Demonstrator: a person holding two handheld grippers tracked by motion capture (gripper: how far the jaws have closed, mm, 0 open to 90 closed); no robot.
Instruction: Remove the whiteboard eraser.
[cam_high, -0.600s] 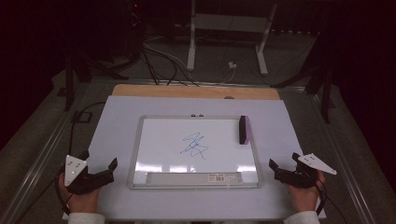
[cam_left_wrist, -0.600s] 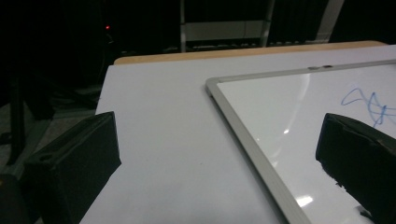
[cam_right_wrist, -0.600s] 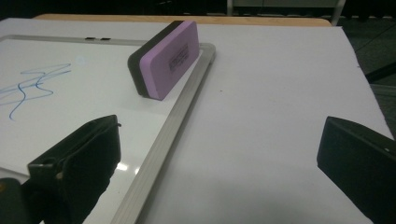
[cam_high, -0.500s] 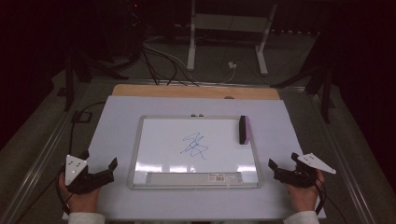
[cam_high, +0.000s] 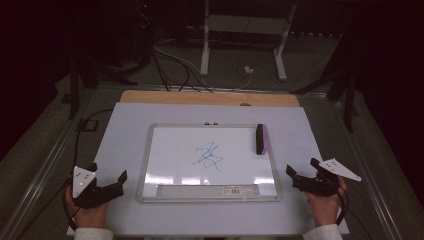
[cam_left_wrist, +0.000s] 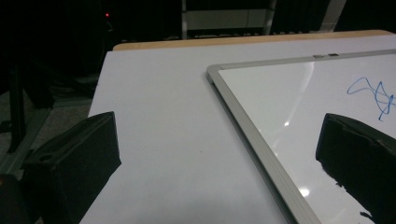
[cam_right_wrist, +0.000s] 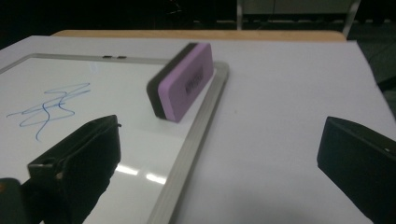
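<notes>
A person is sitting at the near edge of the surface, holding a set of tongs in each hand. The left tongs are resting at the near left, just beside the left edge of the whiteboard, with the jaws standing wide apart and nothing between them; in the left gripper view the board's silver frame is running between the two black jaws. The right tongs are sitting at the near right, just off the board's right edge, likewise gaping wide and gripping nothing. The whiteboard is lying flat in the middle of the surface, with a blue scribble near its centre. The eraser, purple with a dark felt side, is lying on the far right part of the board, along the frame; in the right gripper view it is showing tilted, one long edge propped on the frame. It is lying well ahead of the right tongs and untouched by them.
</notes>
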